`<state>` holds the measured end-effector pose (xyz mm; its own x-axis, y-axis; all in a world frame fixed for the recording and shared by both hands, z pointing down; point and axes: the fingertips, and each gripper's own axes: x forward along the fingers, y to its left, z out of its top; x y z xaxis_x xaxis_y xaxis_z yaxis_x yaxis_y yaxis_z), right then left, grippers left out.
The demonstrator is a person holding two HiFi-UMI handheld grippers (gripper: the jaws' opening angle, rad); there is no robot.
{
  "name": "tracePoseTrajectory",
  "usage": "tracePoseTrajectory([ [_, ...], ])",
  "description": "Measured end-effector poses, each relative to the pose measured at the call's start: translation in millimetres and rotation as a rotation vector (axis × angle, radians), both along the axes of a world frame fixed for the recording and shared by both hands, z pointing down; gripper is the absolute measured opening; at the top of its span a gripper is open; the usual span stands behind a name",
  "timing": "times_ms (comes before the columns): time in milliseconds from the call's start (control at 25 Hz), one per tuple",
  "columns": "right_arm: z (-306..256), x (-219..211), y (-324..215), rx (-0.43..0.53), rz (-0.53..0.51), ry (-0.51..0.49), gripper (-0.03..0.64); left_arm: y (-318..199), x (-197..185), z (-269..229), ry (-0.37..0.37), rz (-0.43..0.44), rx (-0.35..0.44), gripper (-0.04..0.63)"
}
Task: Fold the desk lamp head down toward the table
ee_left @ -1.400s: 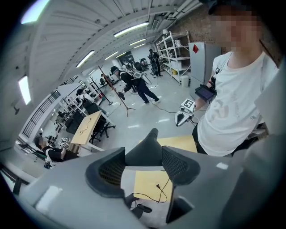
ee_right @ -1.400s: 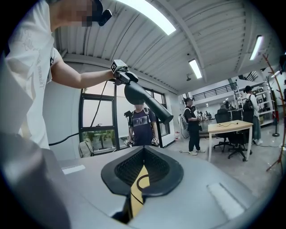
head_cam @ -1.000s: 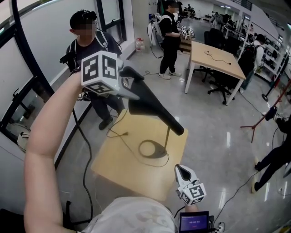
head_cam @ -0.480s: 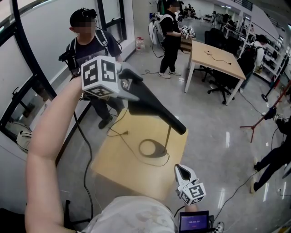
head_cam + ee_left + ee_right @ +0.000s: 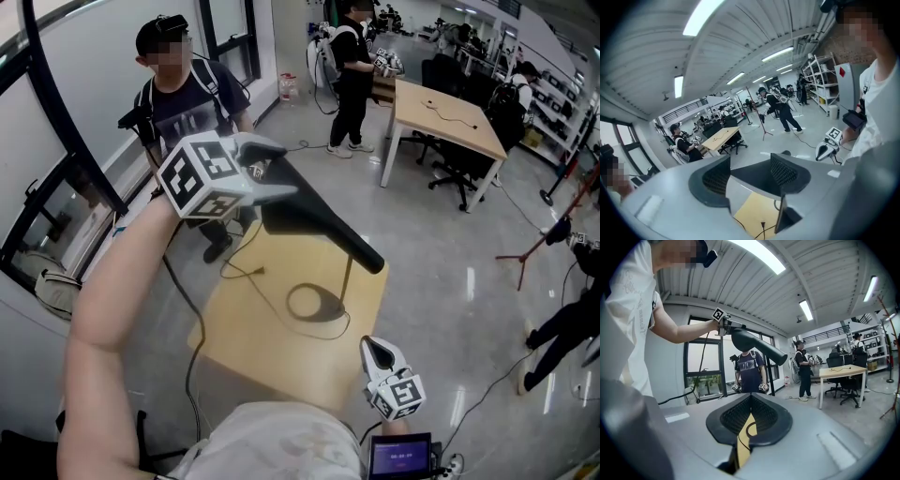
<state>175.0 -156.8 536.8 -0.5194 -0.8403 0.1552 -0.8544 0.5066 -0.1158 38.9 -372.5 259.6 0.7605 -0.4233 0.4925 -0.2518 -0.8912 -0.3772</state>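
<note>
Lamp head: long black cone, raised well above the table, narrow end tipped down toward the table's right edge. It sits on a thin stem that rises from a ring base resting on the table, with a cord trailing off toward the table's far left side. Handling judgement: the head looks like rigid moulded plastic, light, with a smooth and possibly slippery skin. The stem is slender, so the joint probably gives before the base does, but a light ring base could tip or slide on the table if the push goes sideways. Best hold appears to be the wide rear end of the head, far from the hinge, for leverage, pressing straight down toward the table. Left gripper: above the table's far left part, jaws held fairly wide apart with the wide end of the lamp head filling the gap; I read this as clamped on it. Right gripper: low, off the table's near edge by the person's body, jaws together down to a thin slit, nothing between them, touching nothing.
</note>
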Motion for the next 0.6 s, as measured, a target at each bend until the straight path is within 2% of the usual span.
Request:
tracePoseTrajectory([
  [160, 1, 2, 1, -0.006, 0.002, -0.001, 0.012, -11, -13, -8, 0.059, -0.098, 0.011, 0.273],
  [240, 5, 3, 2, -0.009, 0.005, -0.006, 0.012, -14, -16, -7, 0.093, -0.128, -0.026, 0.262],
  [360, 4, -1, 1, -0.009, 0.0, -0.003, 0.012, -14, -20, -5, 0.143, -0.155, -0.084, 0.209],
  [600, 2, -2, 3, -0.009, -0.001, 0.003, 0.012, -11, -23, -2, 0.208, -0.197, -0.133, 0.199],
])
